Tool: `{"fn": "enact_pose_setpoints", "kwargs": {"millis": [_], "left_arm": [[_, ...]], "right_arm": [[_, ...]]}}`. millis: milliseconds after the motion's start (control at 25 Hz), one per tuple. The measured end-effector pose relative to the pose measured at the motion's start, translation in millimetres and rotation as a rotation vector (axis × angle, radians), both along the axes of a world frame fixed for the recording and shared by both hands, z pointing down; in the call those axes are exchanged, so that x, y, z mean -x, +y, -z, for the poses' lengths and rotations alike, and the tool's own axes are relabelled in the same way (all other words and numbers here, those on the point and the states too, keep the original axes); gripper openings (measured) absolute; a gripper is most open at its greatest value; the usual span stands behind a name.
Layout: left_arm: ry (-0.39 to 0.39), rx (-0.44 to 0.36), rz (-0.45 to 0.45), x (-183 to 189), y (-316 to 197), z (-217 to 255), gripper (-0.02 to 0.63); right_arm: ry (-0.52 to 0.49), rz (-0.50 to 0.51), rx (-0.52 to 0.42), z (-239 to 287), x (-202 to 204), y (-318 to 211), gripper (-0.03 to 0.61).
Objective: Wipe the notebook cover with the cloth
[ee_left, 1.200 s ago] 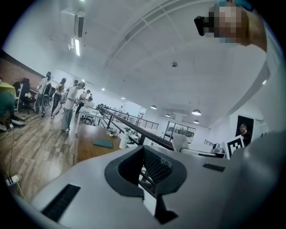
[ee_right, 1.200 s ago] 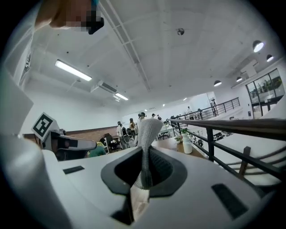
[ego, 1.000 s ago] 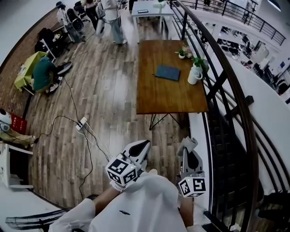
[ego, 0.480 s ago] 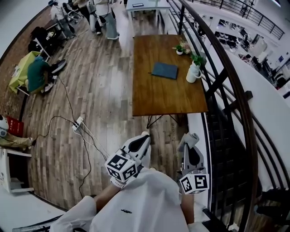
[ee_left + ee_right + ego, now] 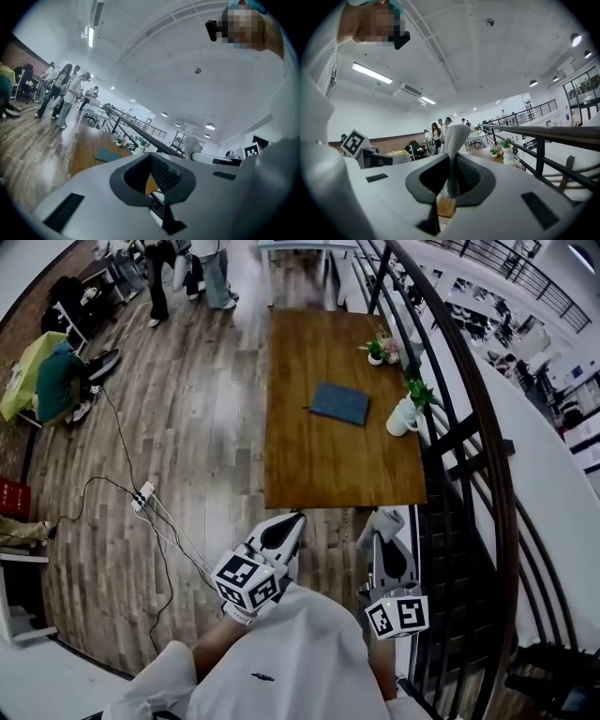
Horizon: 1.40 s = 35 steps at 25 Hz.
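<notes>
Head view, looking steeply down: the person's left gripper (image 5: pixel 292 518) and right gripper (image 5: pixel 380 526) are held close to the body above a plank floor. Ahead stands a long brown wooden table (image 5: pixel 309 456). The flat, dark blue-grey notebook (image 5: pixel 341 403) lies closed on it, well apart from both grippers. It is near a white mug (image 5: pixel 403 416) on the side by the black metal railing (image 5: pixel 495 502). A pale grey knitted cloth (image 5: pixel 386 521) sticks out of the right gripper's tip.

Left gripper view: the left gripper (image 5: pixel 152 180) has its jaws drawn together with nothing between them. The notebook (image 5: pixel 108 155) shows small on the distant table (image 5: pixel 86 150).

Right gripper view: the right gripper (image 5: pixel 450 180) is pinched closed on the cloth (image 5: pixel 456 140), which stands free above the jaws.

Only a narrow fold seems to be caught, so the cloth could slip loose under wiping pressure. A loose notebook could also slide into the mug if the empty gripper does not steady it.

Compared with half a second earlier, the table and notebook sit lower and nearer in the head view. Both grippers are held as before.
</notes>
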<state>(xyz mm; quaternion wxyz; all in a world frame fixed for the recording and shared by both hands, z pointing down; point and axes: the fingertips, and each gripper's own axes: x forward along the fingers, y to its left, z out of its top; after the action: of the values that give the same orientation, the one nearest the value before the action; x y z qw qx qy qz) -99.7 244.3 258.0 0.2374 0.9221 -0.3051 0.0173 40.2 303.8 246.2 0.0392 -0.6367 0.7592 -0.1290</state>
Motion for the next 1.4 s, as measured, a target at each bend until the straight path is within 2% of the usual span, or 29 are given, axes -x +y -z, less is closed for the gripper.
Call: {"fn": "enact_pose_setpoints", "kwargs": {"millis": [320, 480, 600, 840, 960, 1160, 1400], "left_arm": [[0.024, 0.017, 0.037, 9, -120, 6, 0.017], [0.043, 0.022, 0.067, 18, -164, 9, 0.017], [0.027, 0.007, 0.084, 20, -191, 10, 0.017], [-0.028, 0.009, 0.093, 3, -216, 1, 0.017], [-0.045, 0.010, 0.100, -13, -224, -2, 0.017], [-0.058, 0.042, 0.141, -36, -237, -11, 0.017], [-0.099, 0.087, 0.191, -46, -258, -35, 0.017]], "right_arm": [[0.022, 0.051, 0.018, 8, 8, -127, 0.035], [0.029, 0.073, 0.039, 9, 12, -170, 0.035], [0.035, 0.102, 0.041, 4, 12, -200, 0.035], [0.016, 0.140, 0.039, -2, -3, -232, 0.035], [0.004, 0.160, 0.067, -14, -15, -240, 0.035], [0.004, 0.218, 0.107, -27, -33, -256, 0.035], [-0.007, 0.247, 0.147, -50, -50, -292, 0.035]]}}
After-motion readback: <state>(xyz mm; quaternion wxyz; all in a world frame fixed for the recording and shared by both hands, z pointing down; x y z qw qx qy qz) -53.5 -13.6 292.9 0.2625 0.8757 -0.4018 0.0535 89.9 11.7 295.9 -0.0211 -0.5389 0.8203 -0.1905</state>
